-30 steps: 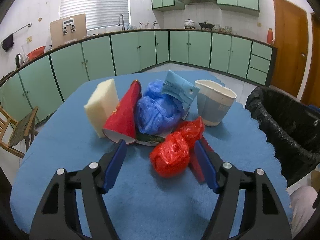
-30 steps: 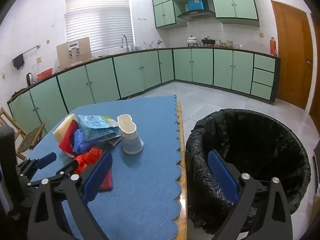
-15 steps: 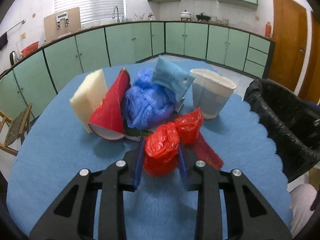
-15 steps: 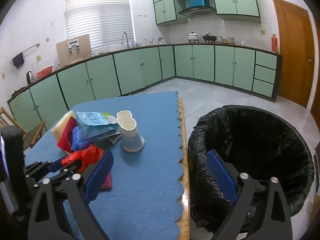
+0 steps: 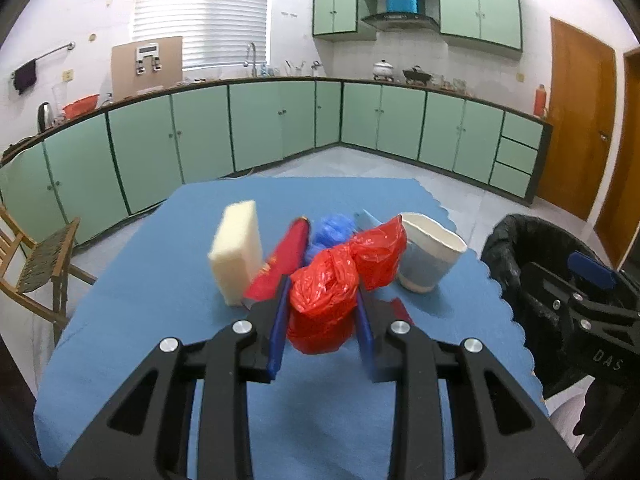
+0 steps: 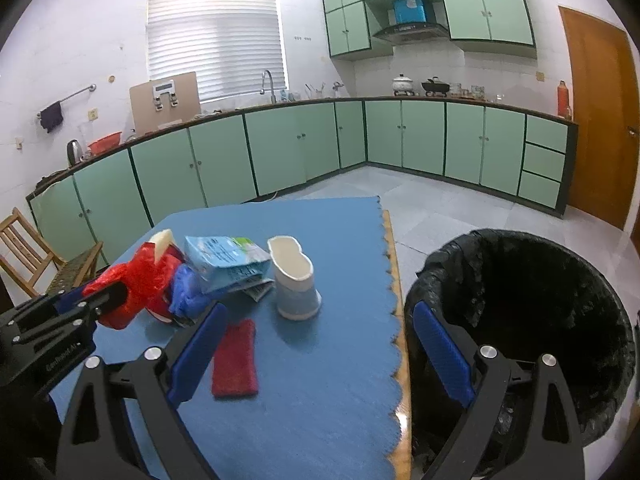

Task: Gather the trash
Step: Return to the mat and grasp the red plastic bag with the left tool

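Observation:
My left gripper (image 5: 322,304) is shut on a crumpled red plastic bag (image 5: 324,292) and holds it a little above the blue tablecloth (image 5: 152,288). The right wrist view shows the same red bag (image 6: 140,280) at the left, clamped between the left fingers. Behind it lie a pale foam block (image 5: 236,256), a red paper cone (image 5: 280,264), a blue plastic bag (image 5: 332,228), a light-blue packet (image 6: 224,256) and a paper cup (image 6: 294,280). A flat red piece (image 6: 234,360) lies on the cloth. My right gripper (image 6: 318,320) stands open and empty beside the black-lined bin (image 6: 520,300).
The bin (image 5: 532,248) stands off the table's right edge, which is scalloped. A wooden chair (image 5: 36,264) stands to the left of the table. Green kitchen cabinets run along the far walls, and a wooden door is at the right.
The left jaws closed on the red bag and lifted it off the cloth. The flat red piece stayed on the table. The right gripper stayed open, shifting only slightly.

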`<control>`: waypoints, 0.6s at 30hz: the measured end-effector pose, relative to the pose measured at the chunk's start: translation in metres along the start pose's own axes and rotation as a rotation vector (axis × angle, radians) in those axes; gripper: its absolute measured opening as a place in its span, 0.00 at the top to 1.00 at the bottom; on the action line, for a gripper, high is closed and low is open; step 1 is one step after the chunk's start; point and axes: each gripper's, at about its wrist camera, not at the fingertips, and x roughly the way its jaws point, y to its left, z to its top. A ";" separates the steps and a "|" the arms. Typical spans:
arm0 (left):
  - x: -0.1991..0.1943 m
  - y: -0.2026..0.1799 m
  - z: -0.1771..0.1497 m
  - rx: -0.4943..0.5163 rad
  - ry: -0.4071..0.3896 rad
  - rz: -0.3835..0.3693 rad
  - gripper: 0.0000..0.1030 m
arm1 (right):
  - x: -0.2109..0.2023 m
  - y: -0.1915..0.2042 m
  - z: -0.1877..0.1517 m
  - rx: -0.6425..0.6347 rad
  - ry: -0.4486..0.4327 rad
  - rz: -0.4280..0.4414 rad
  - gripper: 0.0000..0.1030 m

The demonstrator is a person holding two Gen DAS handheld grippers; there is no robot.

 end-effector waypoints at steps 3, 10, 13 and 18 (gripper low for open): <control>-0.003 0.009 0.005 -0.013 -0.014 0.011 0.73 | 0.003 0.006 0.006 -0.009 -0.011 0.004 0.10; -0.003 0.022 0.019 -0.028 -0.042 0.031 0.73 | 0.026 0.016 0.018 -0.021 -0.011 0.006 0.18; 0.001 0.025 0.022 -0.034 -0.043 0.039 0.73 | 0.042 0.017 0.018 -0.026 0.007 0.007 0.22; 0.008 0.023 0.026 -0.033 -0.046 0.047 0.73 | 0.067 0.019 0.014 -0.039 0.044 0.009 0.30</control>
